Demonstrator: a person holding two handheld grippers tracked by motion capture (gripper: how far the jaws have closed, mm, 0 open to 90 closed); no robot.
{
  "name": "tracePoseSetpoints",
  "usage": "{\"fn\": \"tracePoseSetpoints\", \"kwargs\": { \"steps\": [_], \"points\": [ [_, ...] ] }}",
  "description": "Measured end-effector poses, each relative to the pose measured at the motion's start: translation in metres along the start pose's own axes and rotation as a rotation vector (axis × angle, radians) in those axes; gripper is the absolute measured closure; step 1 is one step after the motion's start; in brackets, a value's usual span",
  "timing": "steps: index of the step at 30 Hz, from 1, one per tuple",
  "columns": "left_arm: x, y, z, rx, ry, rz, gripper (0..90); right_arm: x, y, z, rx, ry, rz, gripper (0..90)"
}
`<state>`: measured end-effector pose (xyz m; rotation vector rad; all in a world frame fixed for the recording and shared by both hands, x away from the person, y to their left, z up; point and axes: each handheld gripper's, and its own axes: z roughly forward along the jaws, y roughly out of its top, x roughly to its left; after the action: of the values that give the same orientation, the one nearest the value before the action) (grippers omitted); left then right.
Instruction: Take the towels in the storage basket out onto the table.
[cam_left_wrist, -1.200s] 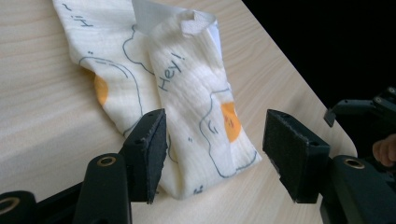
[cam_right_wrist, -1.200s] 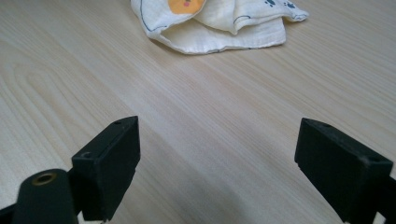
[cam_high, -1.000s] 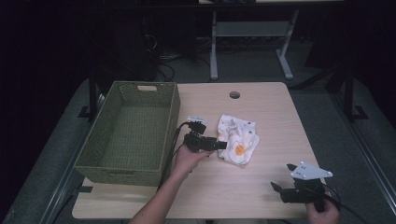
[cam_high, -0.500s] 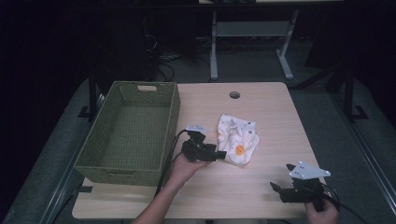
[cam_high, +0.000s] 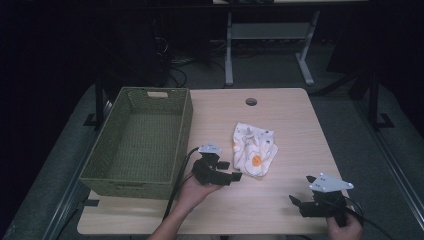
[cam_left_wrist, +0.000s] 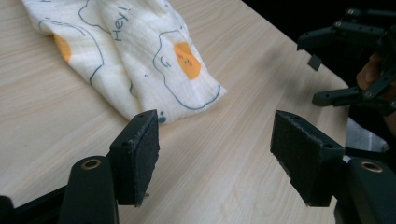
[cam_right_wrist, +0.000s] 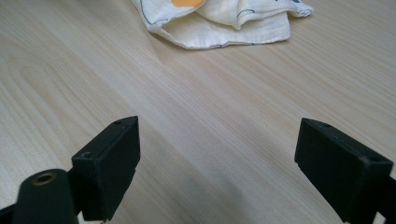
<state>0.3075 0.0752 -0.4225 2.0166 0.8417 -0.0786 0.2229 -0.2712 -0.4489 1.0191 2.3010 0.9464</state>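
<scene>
Drawing back toward the near edge of the table (cam_high: 300, 115) since a second ago, the left gripper (cam_high: 235, 176) now sits just off the near corner of the cloth (cam_high: 254, 150), where earlier its tips reached onto the fabric. Its jaws have just been opening and now stand spread, with bare wood between them in the left gripper view; the cloth (cam_left_wrist: 135, 56) lies just beyond the left pad and nothing is pinched. That cloth, white with orange-yolked egg drawings, lies crumpled in the middle of the table, in the same spot and shape as before, to the right of the basket and apart from it. The right gripper (cam_high: 295, 201) has kept its place at the near right corner of the table, well apart from the cloth, its jaws wide with only tabletop between them in the right gripper view, the cloth's folded edge (cam_right_wrist: 224, 23) farther off. One container stands on the table: the green woven basket (cam_high: 185, 125) at the left side, unmoved, its floor bare.
</scene>
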Motion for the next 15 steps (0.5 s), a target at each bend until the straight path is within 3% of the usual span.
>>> {"fn": "tracePoseSetpoints", "kwargs": {
  "steps": [15],
  "points": [
    [-0.009, -0.029, -0.005, 0.008, 0.029, 0.042, 29.2, 0.001, 0.0, 0.001, 0.007, -0.002, -0.006, 13.9]
  ]
}}
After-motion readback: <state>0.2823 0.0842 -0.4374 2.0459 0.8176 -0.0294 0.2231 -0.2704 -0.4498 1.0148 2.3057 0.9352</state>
